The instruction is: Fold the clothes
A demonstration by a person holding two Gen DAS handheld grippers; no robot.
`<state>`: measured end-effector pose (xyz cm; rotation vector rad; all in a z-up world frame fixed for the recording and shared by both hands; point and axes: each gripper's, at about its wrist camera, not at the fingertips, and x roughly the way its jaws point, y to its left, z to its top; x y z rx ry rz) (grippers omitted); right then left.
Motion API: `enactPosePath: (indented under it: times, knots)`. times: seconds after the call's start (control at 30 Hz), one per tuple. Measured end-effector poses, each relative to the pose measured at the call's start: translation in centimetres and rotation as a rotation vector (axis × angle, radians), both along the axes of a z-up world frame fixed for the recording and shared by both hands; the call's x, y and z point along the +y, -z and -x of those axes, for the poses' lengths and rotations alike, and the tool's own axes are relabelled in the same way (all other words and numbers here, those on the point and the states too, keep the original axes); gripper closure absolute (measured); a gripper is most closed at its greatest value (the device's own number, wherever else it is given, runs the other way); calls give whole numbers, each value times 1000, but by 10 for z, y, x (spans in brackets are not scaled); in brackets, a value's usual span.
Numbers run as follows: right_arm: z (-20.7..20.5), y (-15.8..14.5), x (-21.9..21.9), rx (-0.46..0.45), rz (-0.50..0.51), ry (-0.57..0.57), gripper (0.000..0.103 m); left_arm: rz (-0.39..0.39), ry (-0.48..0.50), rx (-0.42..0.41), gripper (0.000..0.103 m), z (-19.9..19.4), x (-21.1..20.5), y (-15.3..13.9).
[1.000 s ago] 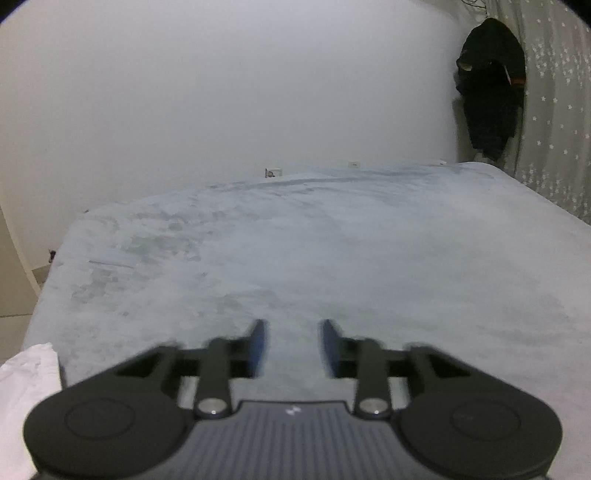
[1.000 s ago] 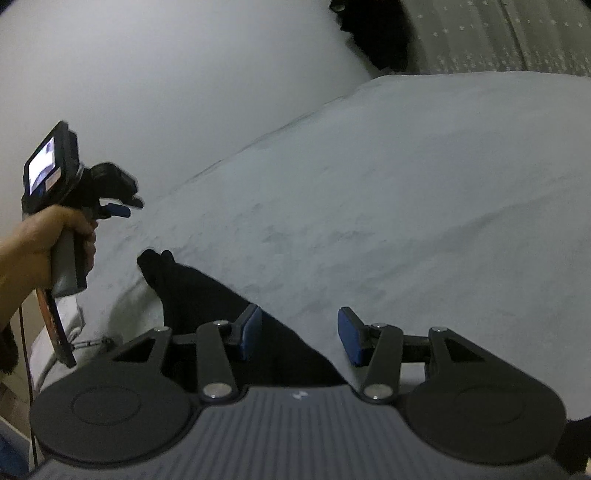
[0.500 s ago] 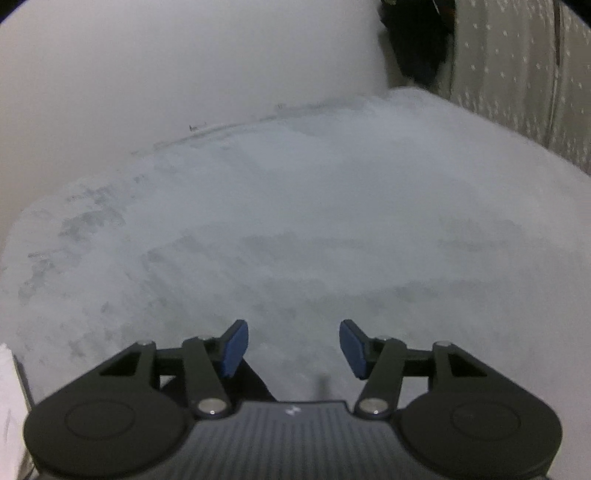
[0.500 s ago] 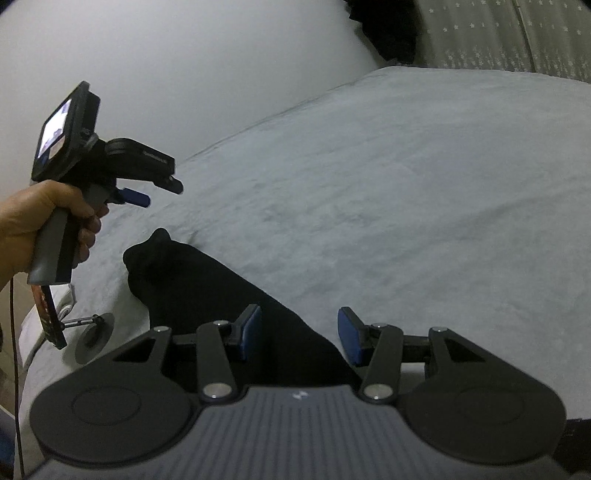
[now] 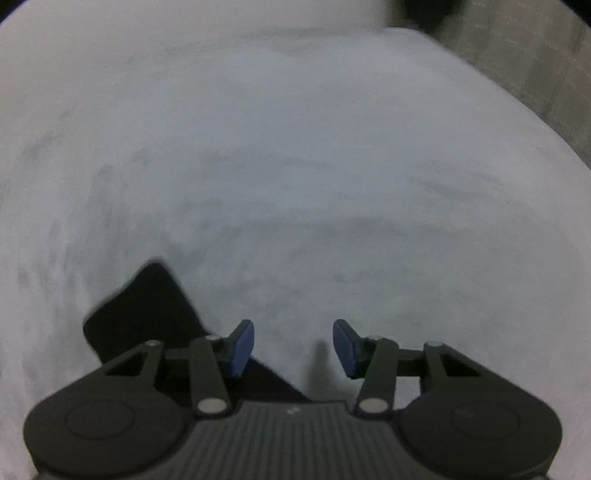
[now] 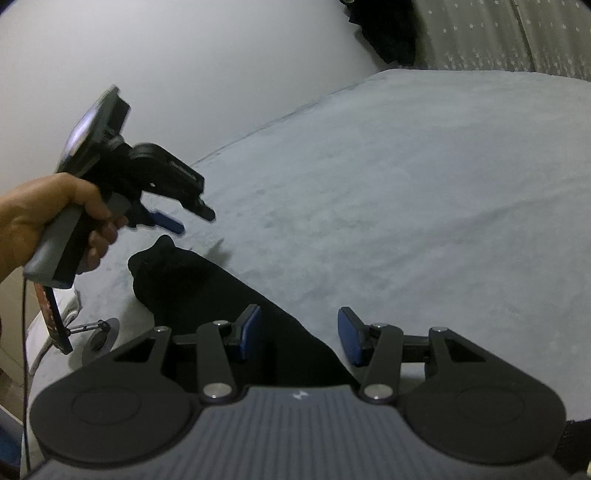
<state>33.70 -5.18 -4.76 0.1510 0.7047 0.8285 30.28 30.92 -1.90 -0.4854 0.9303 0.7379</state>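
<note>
1. a black garment [image 6: 207, 295] lies spread on a pale grey bed [image 6: 406, 192], running from a bunched end near the bed's left side toward the near edge, where it passes under the right tongs [image 6: 299, 334].
2. the right tongs stand apart with nothing between their blue pads; the left pad [image 6: 249, 332] hangs over the dark cloth, while the right pad hangs over bare bedding just beside the garment's edge.
3. in the left wrist view the left tongs [image 5: 293, 349] are likewise apart and empty, held above the bed; a corner of the black garment [image 5: 147, 306] shows to the left of and below the gap, passing under the left pad, with bare bedding under the right pad. whether any pad touches the cloth cannot be told.
4. seen from the right wrist, a hand [image 6: 55, 218] grips the grey handle of the left tongs [image 6: 177, 218], which hover above and just beside the garment's bunched far end; motion blur softens this tool.
5. a white wall [image 6: 184, 55] rises behind the bed, a star-patterned curtain [image 6: 498, 33] hangs at the upper right, and a dark item of clothing [image 6: 384, 33] hangs beside the curtain.
6. at the bed's left edge, below the hand, lie a small round grey object [image 6: 99, 334] and some white cloth [image 6: 48, 332], both too indistinct to identify.
</note>
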Motion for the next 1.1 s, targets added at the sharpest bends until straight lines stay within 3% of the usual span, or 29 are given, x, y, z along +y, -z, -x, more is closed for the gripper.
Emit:
enactPosePath:
  times: [0.13,0.23,0.43,0.53,0.6,0.67,0.73,0.9,0.97,1.03,1.07,1.1]
  knots:
    - [-1,0,-1,9,1,-14,52,-26,-62,19,56,3,8,1]
    - [-1,1,0,13,5,-23,52,0,-124,7,56,9,18,3]
    - [0,3,4,10,29,-45,52,-12,-164,-4,64,15,30,12]
    - [0,5,8,7,43,-46,53,-21,-173,-31,81,18,34,17]
    - [0,6,9,1,50,-42,63,-32,-172,-54,103,21,37,22]
    - [-1,7,11,6,63,-29,86,-20,-130,-86,103,23,36,25]
    - [0,5,10,-2,56,-24,96,-57,-100,-132,103,26,32,22]
    - [3,-4,2,-37,0,7,97,-161,-79,-322,103,34,21,-1]
    - [3,-6,0,-47,-6,25,97,-148,-78,-313,103,31,20,-3]
    - [2,-4,2,-48,7,24,97,-67,-85,-230,99,22,23,0]
    - [2,-3,3,-49,18,25,97,-41,-96,-210,94,20,24,-1]
    - [2,-2,4,-45,23,22,97,-20,-110,-196,79,19,24,-1]
